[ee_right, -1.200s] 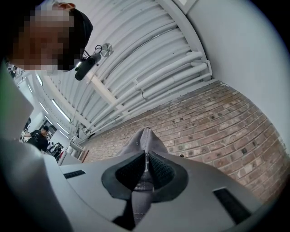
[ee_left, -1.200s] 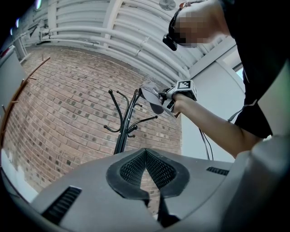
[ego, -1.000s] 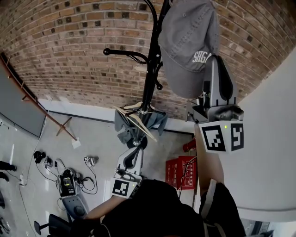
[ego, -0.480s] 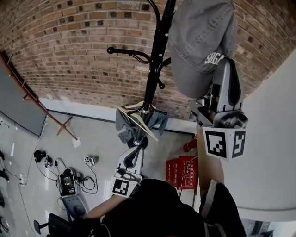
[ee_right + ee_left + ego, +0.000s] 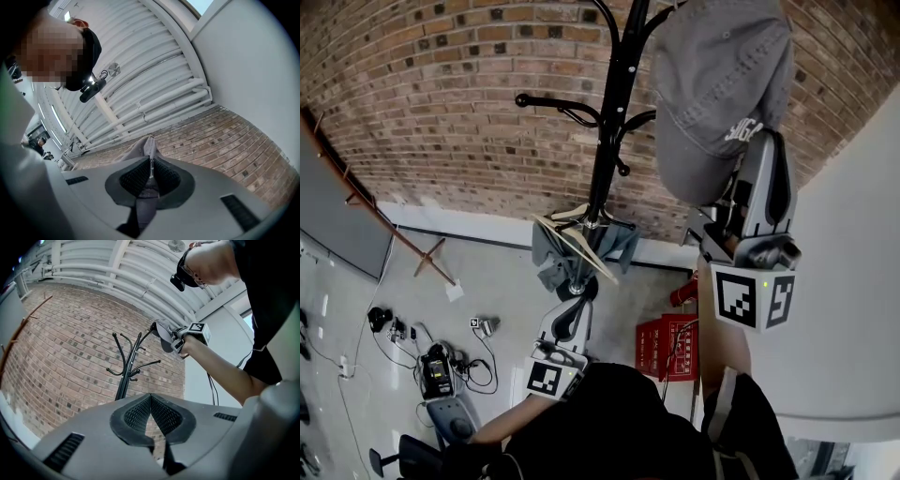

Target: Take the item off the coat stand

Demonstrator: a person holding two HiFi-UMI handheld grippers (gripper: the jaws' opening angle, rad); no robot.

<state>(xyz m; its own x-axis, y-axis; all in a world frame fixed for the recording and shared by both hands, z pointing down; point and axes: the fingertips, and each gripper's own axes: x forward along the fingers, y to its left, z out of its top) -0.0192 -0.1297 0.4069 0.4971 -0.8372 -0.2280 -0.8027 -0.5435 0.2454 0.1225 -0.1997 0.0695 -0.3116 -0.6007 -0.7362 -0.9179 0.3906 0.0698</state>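
Cap in hand, hook not yet cleared: our right gripper (image 5: 738,190) is clamped on the lower edge of a grey baseball cap (image 5: 722,84), high against the brick wall (image 5: 441,112). The right gripper view shows a fold of grey fabric pinched between the dark ribbed pads, so we count the grip as made.

The cap hangs beside the black coat stand (image 5: 612,122), its crown level with the upper right hook. From the head view we cannot tell whether the cap rests on that hook or has come free, because the top of the frame cuts off the contact. In the left gripper view, the cap sits right at the tip of the upper arm.

Our left gripper (image 5: 570,319) is held low and well apart from the cap. Its jaws are together with nothing between them, and only wall and stand show beyond their tips.

At the foot of the stand lie a wooden clothes hanger (image 5: 577,246) and a crumpled grey garment (image 5: 551,262), neither of them touched. A red crate (image 5: 667,339) stands on the floor nearby.

We judge the reach and the grasp to be done. What is left is to lift the cap clear of the hook and bring it away from the stand.
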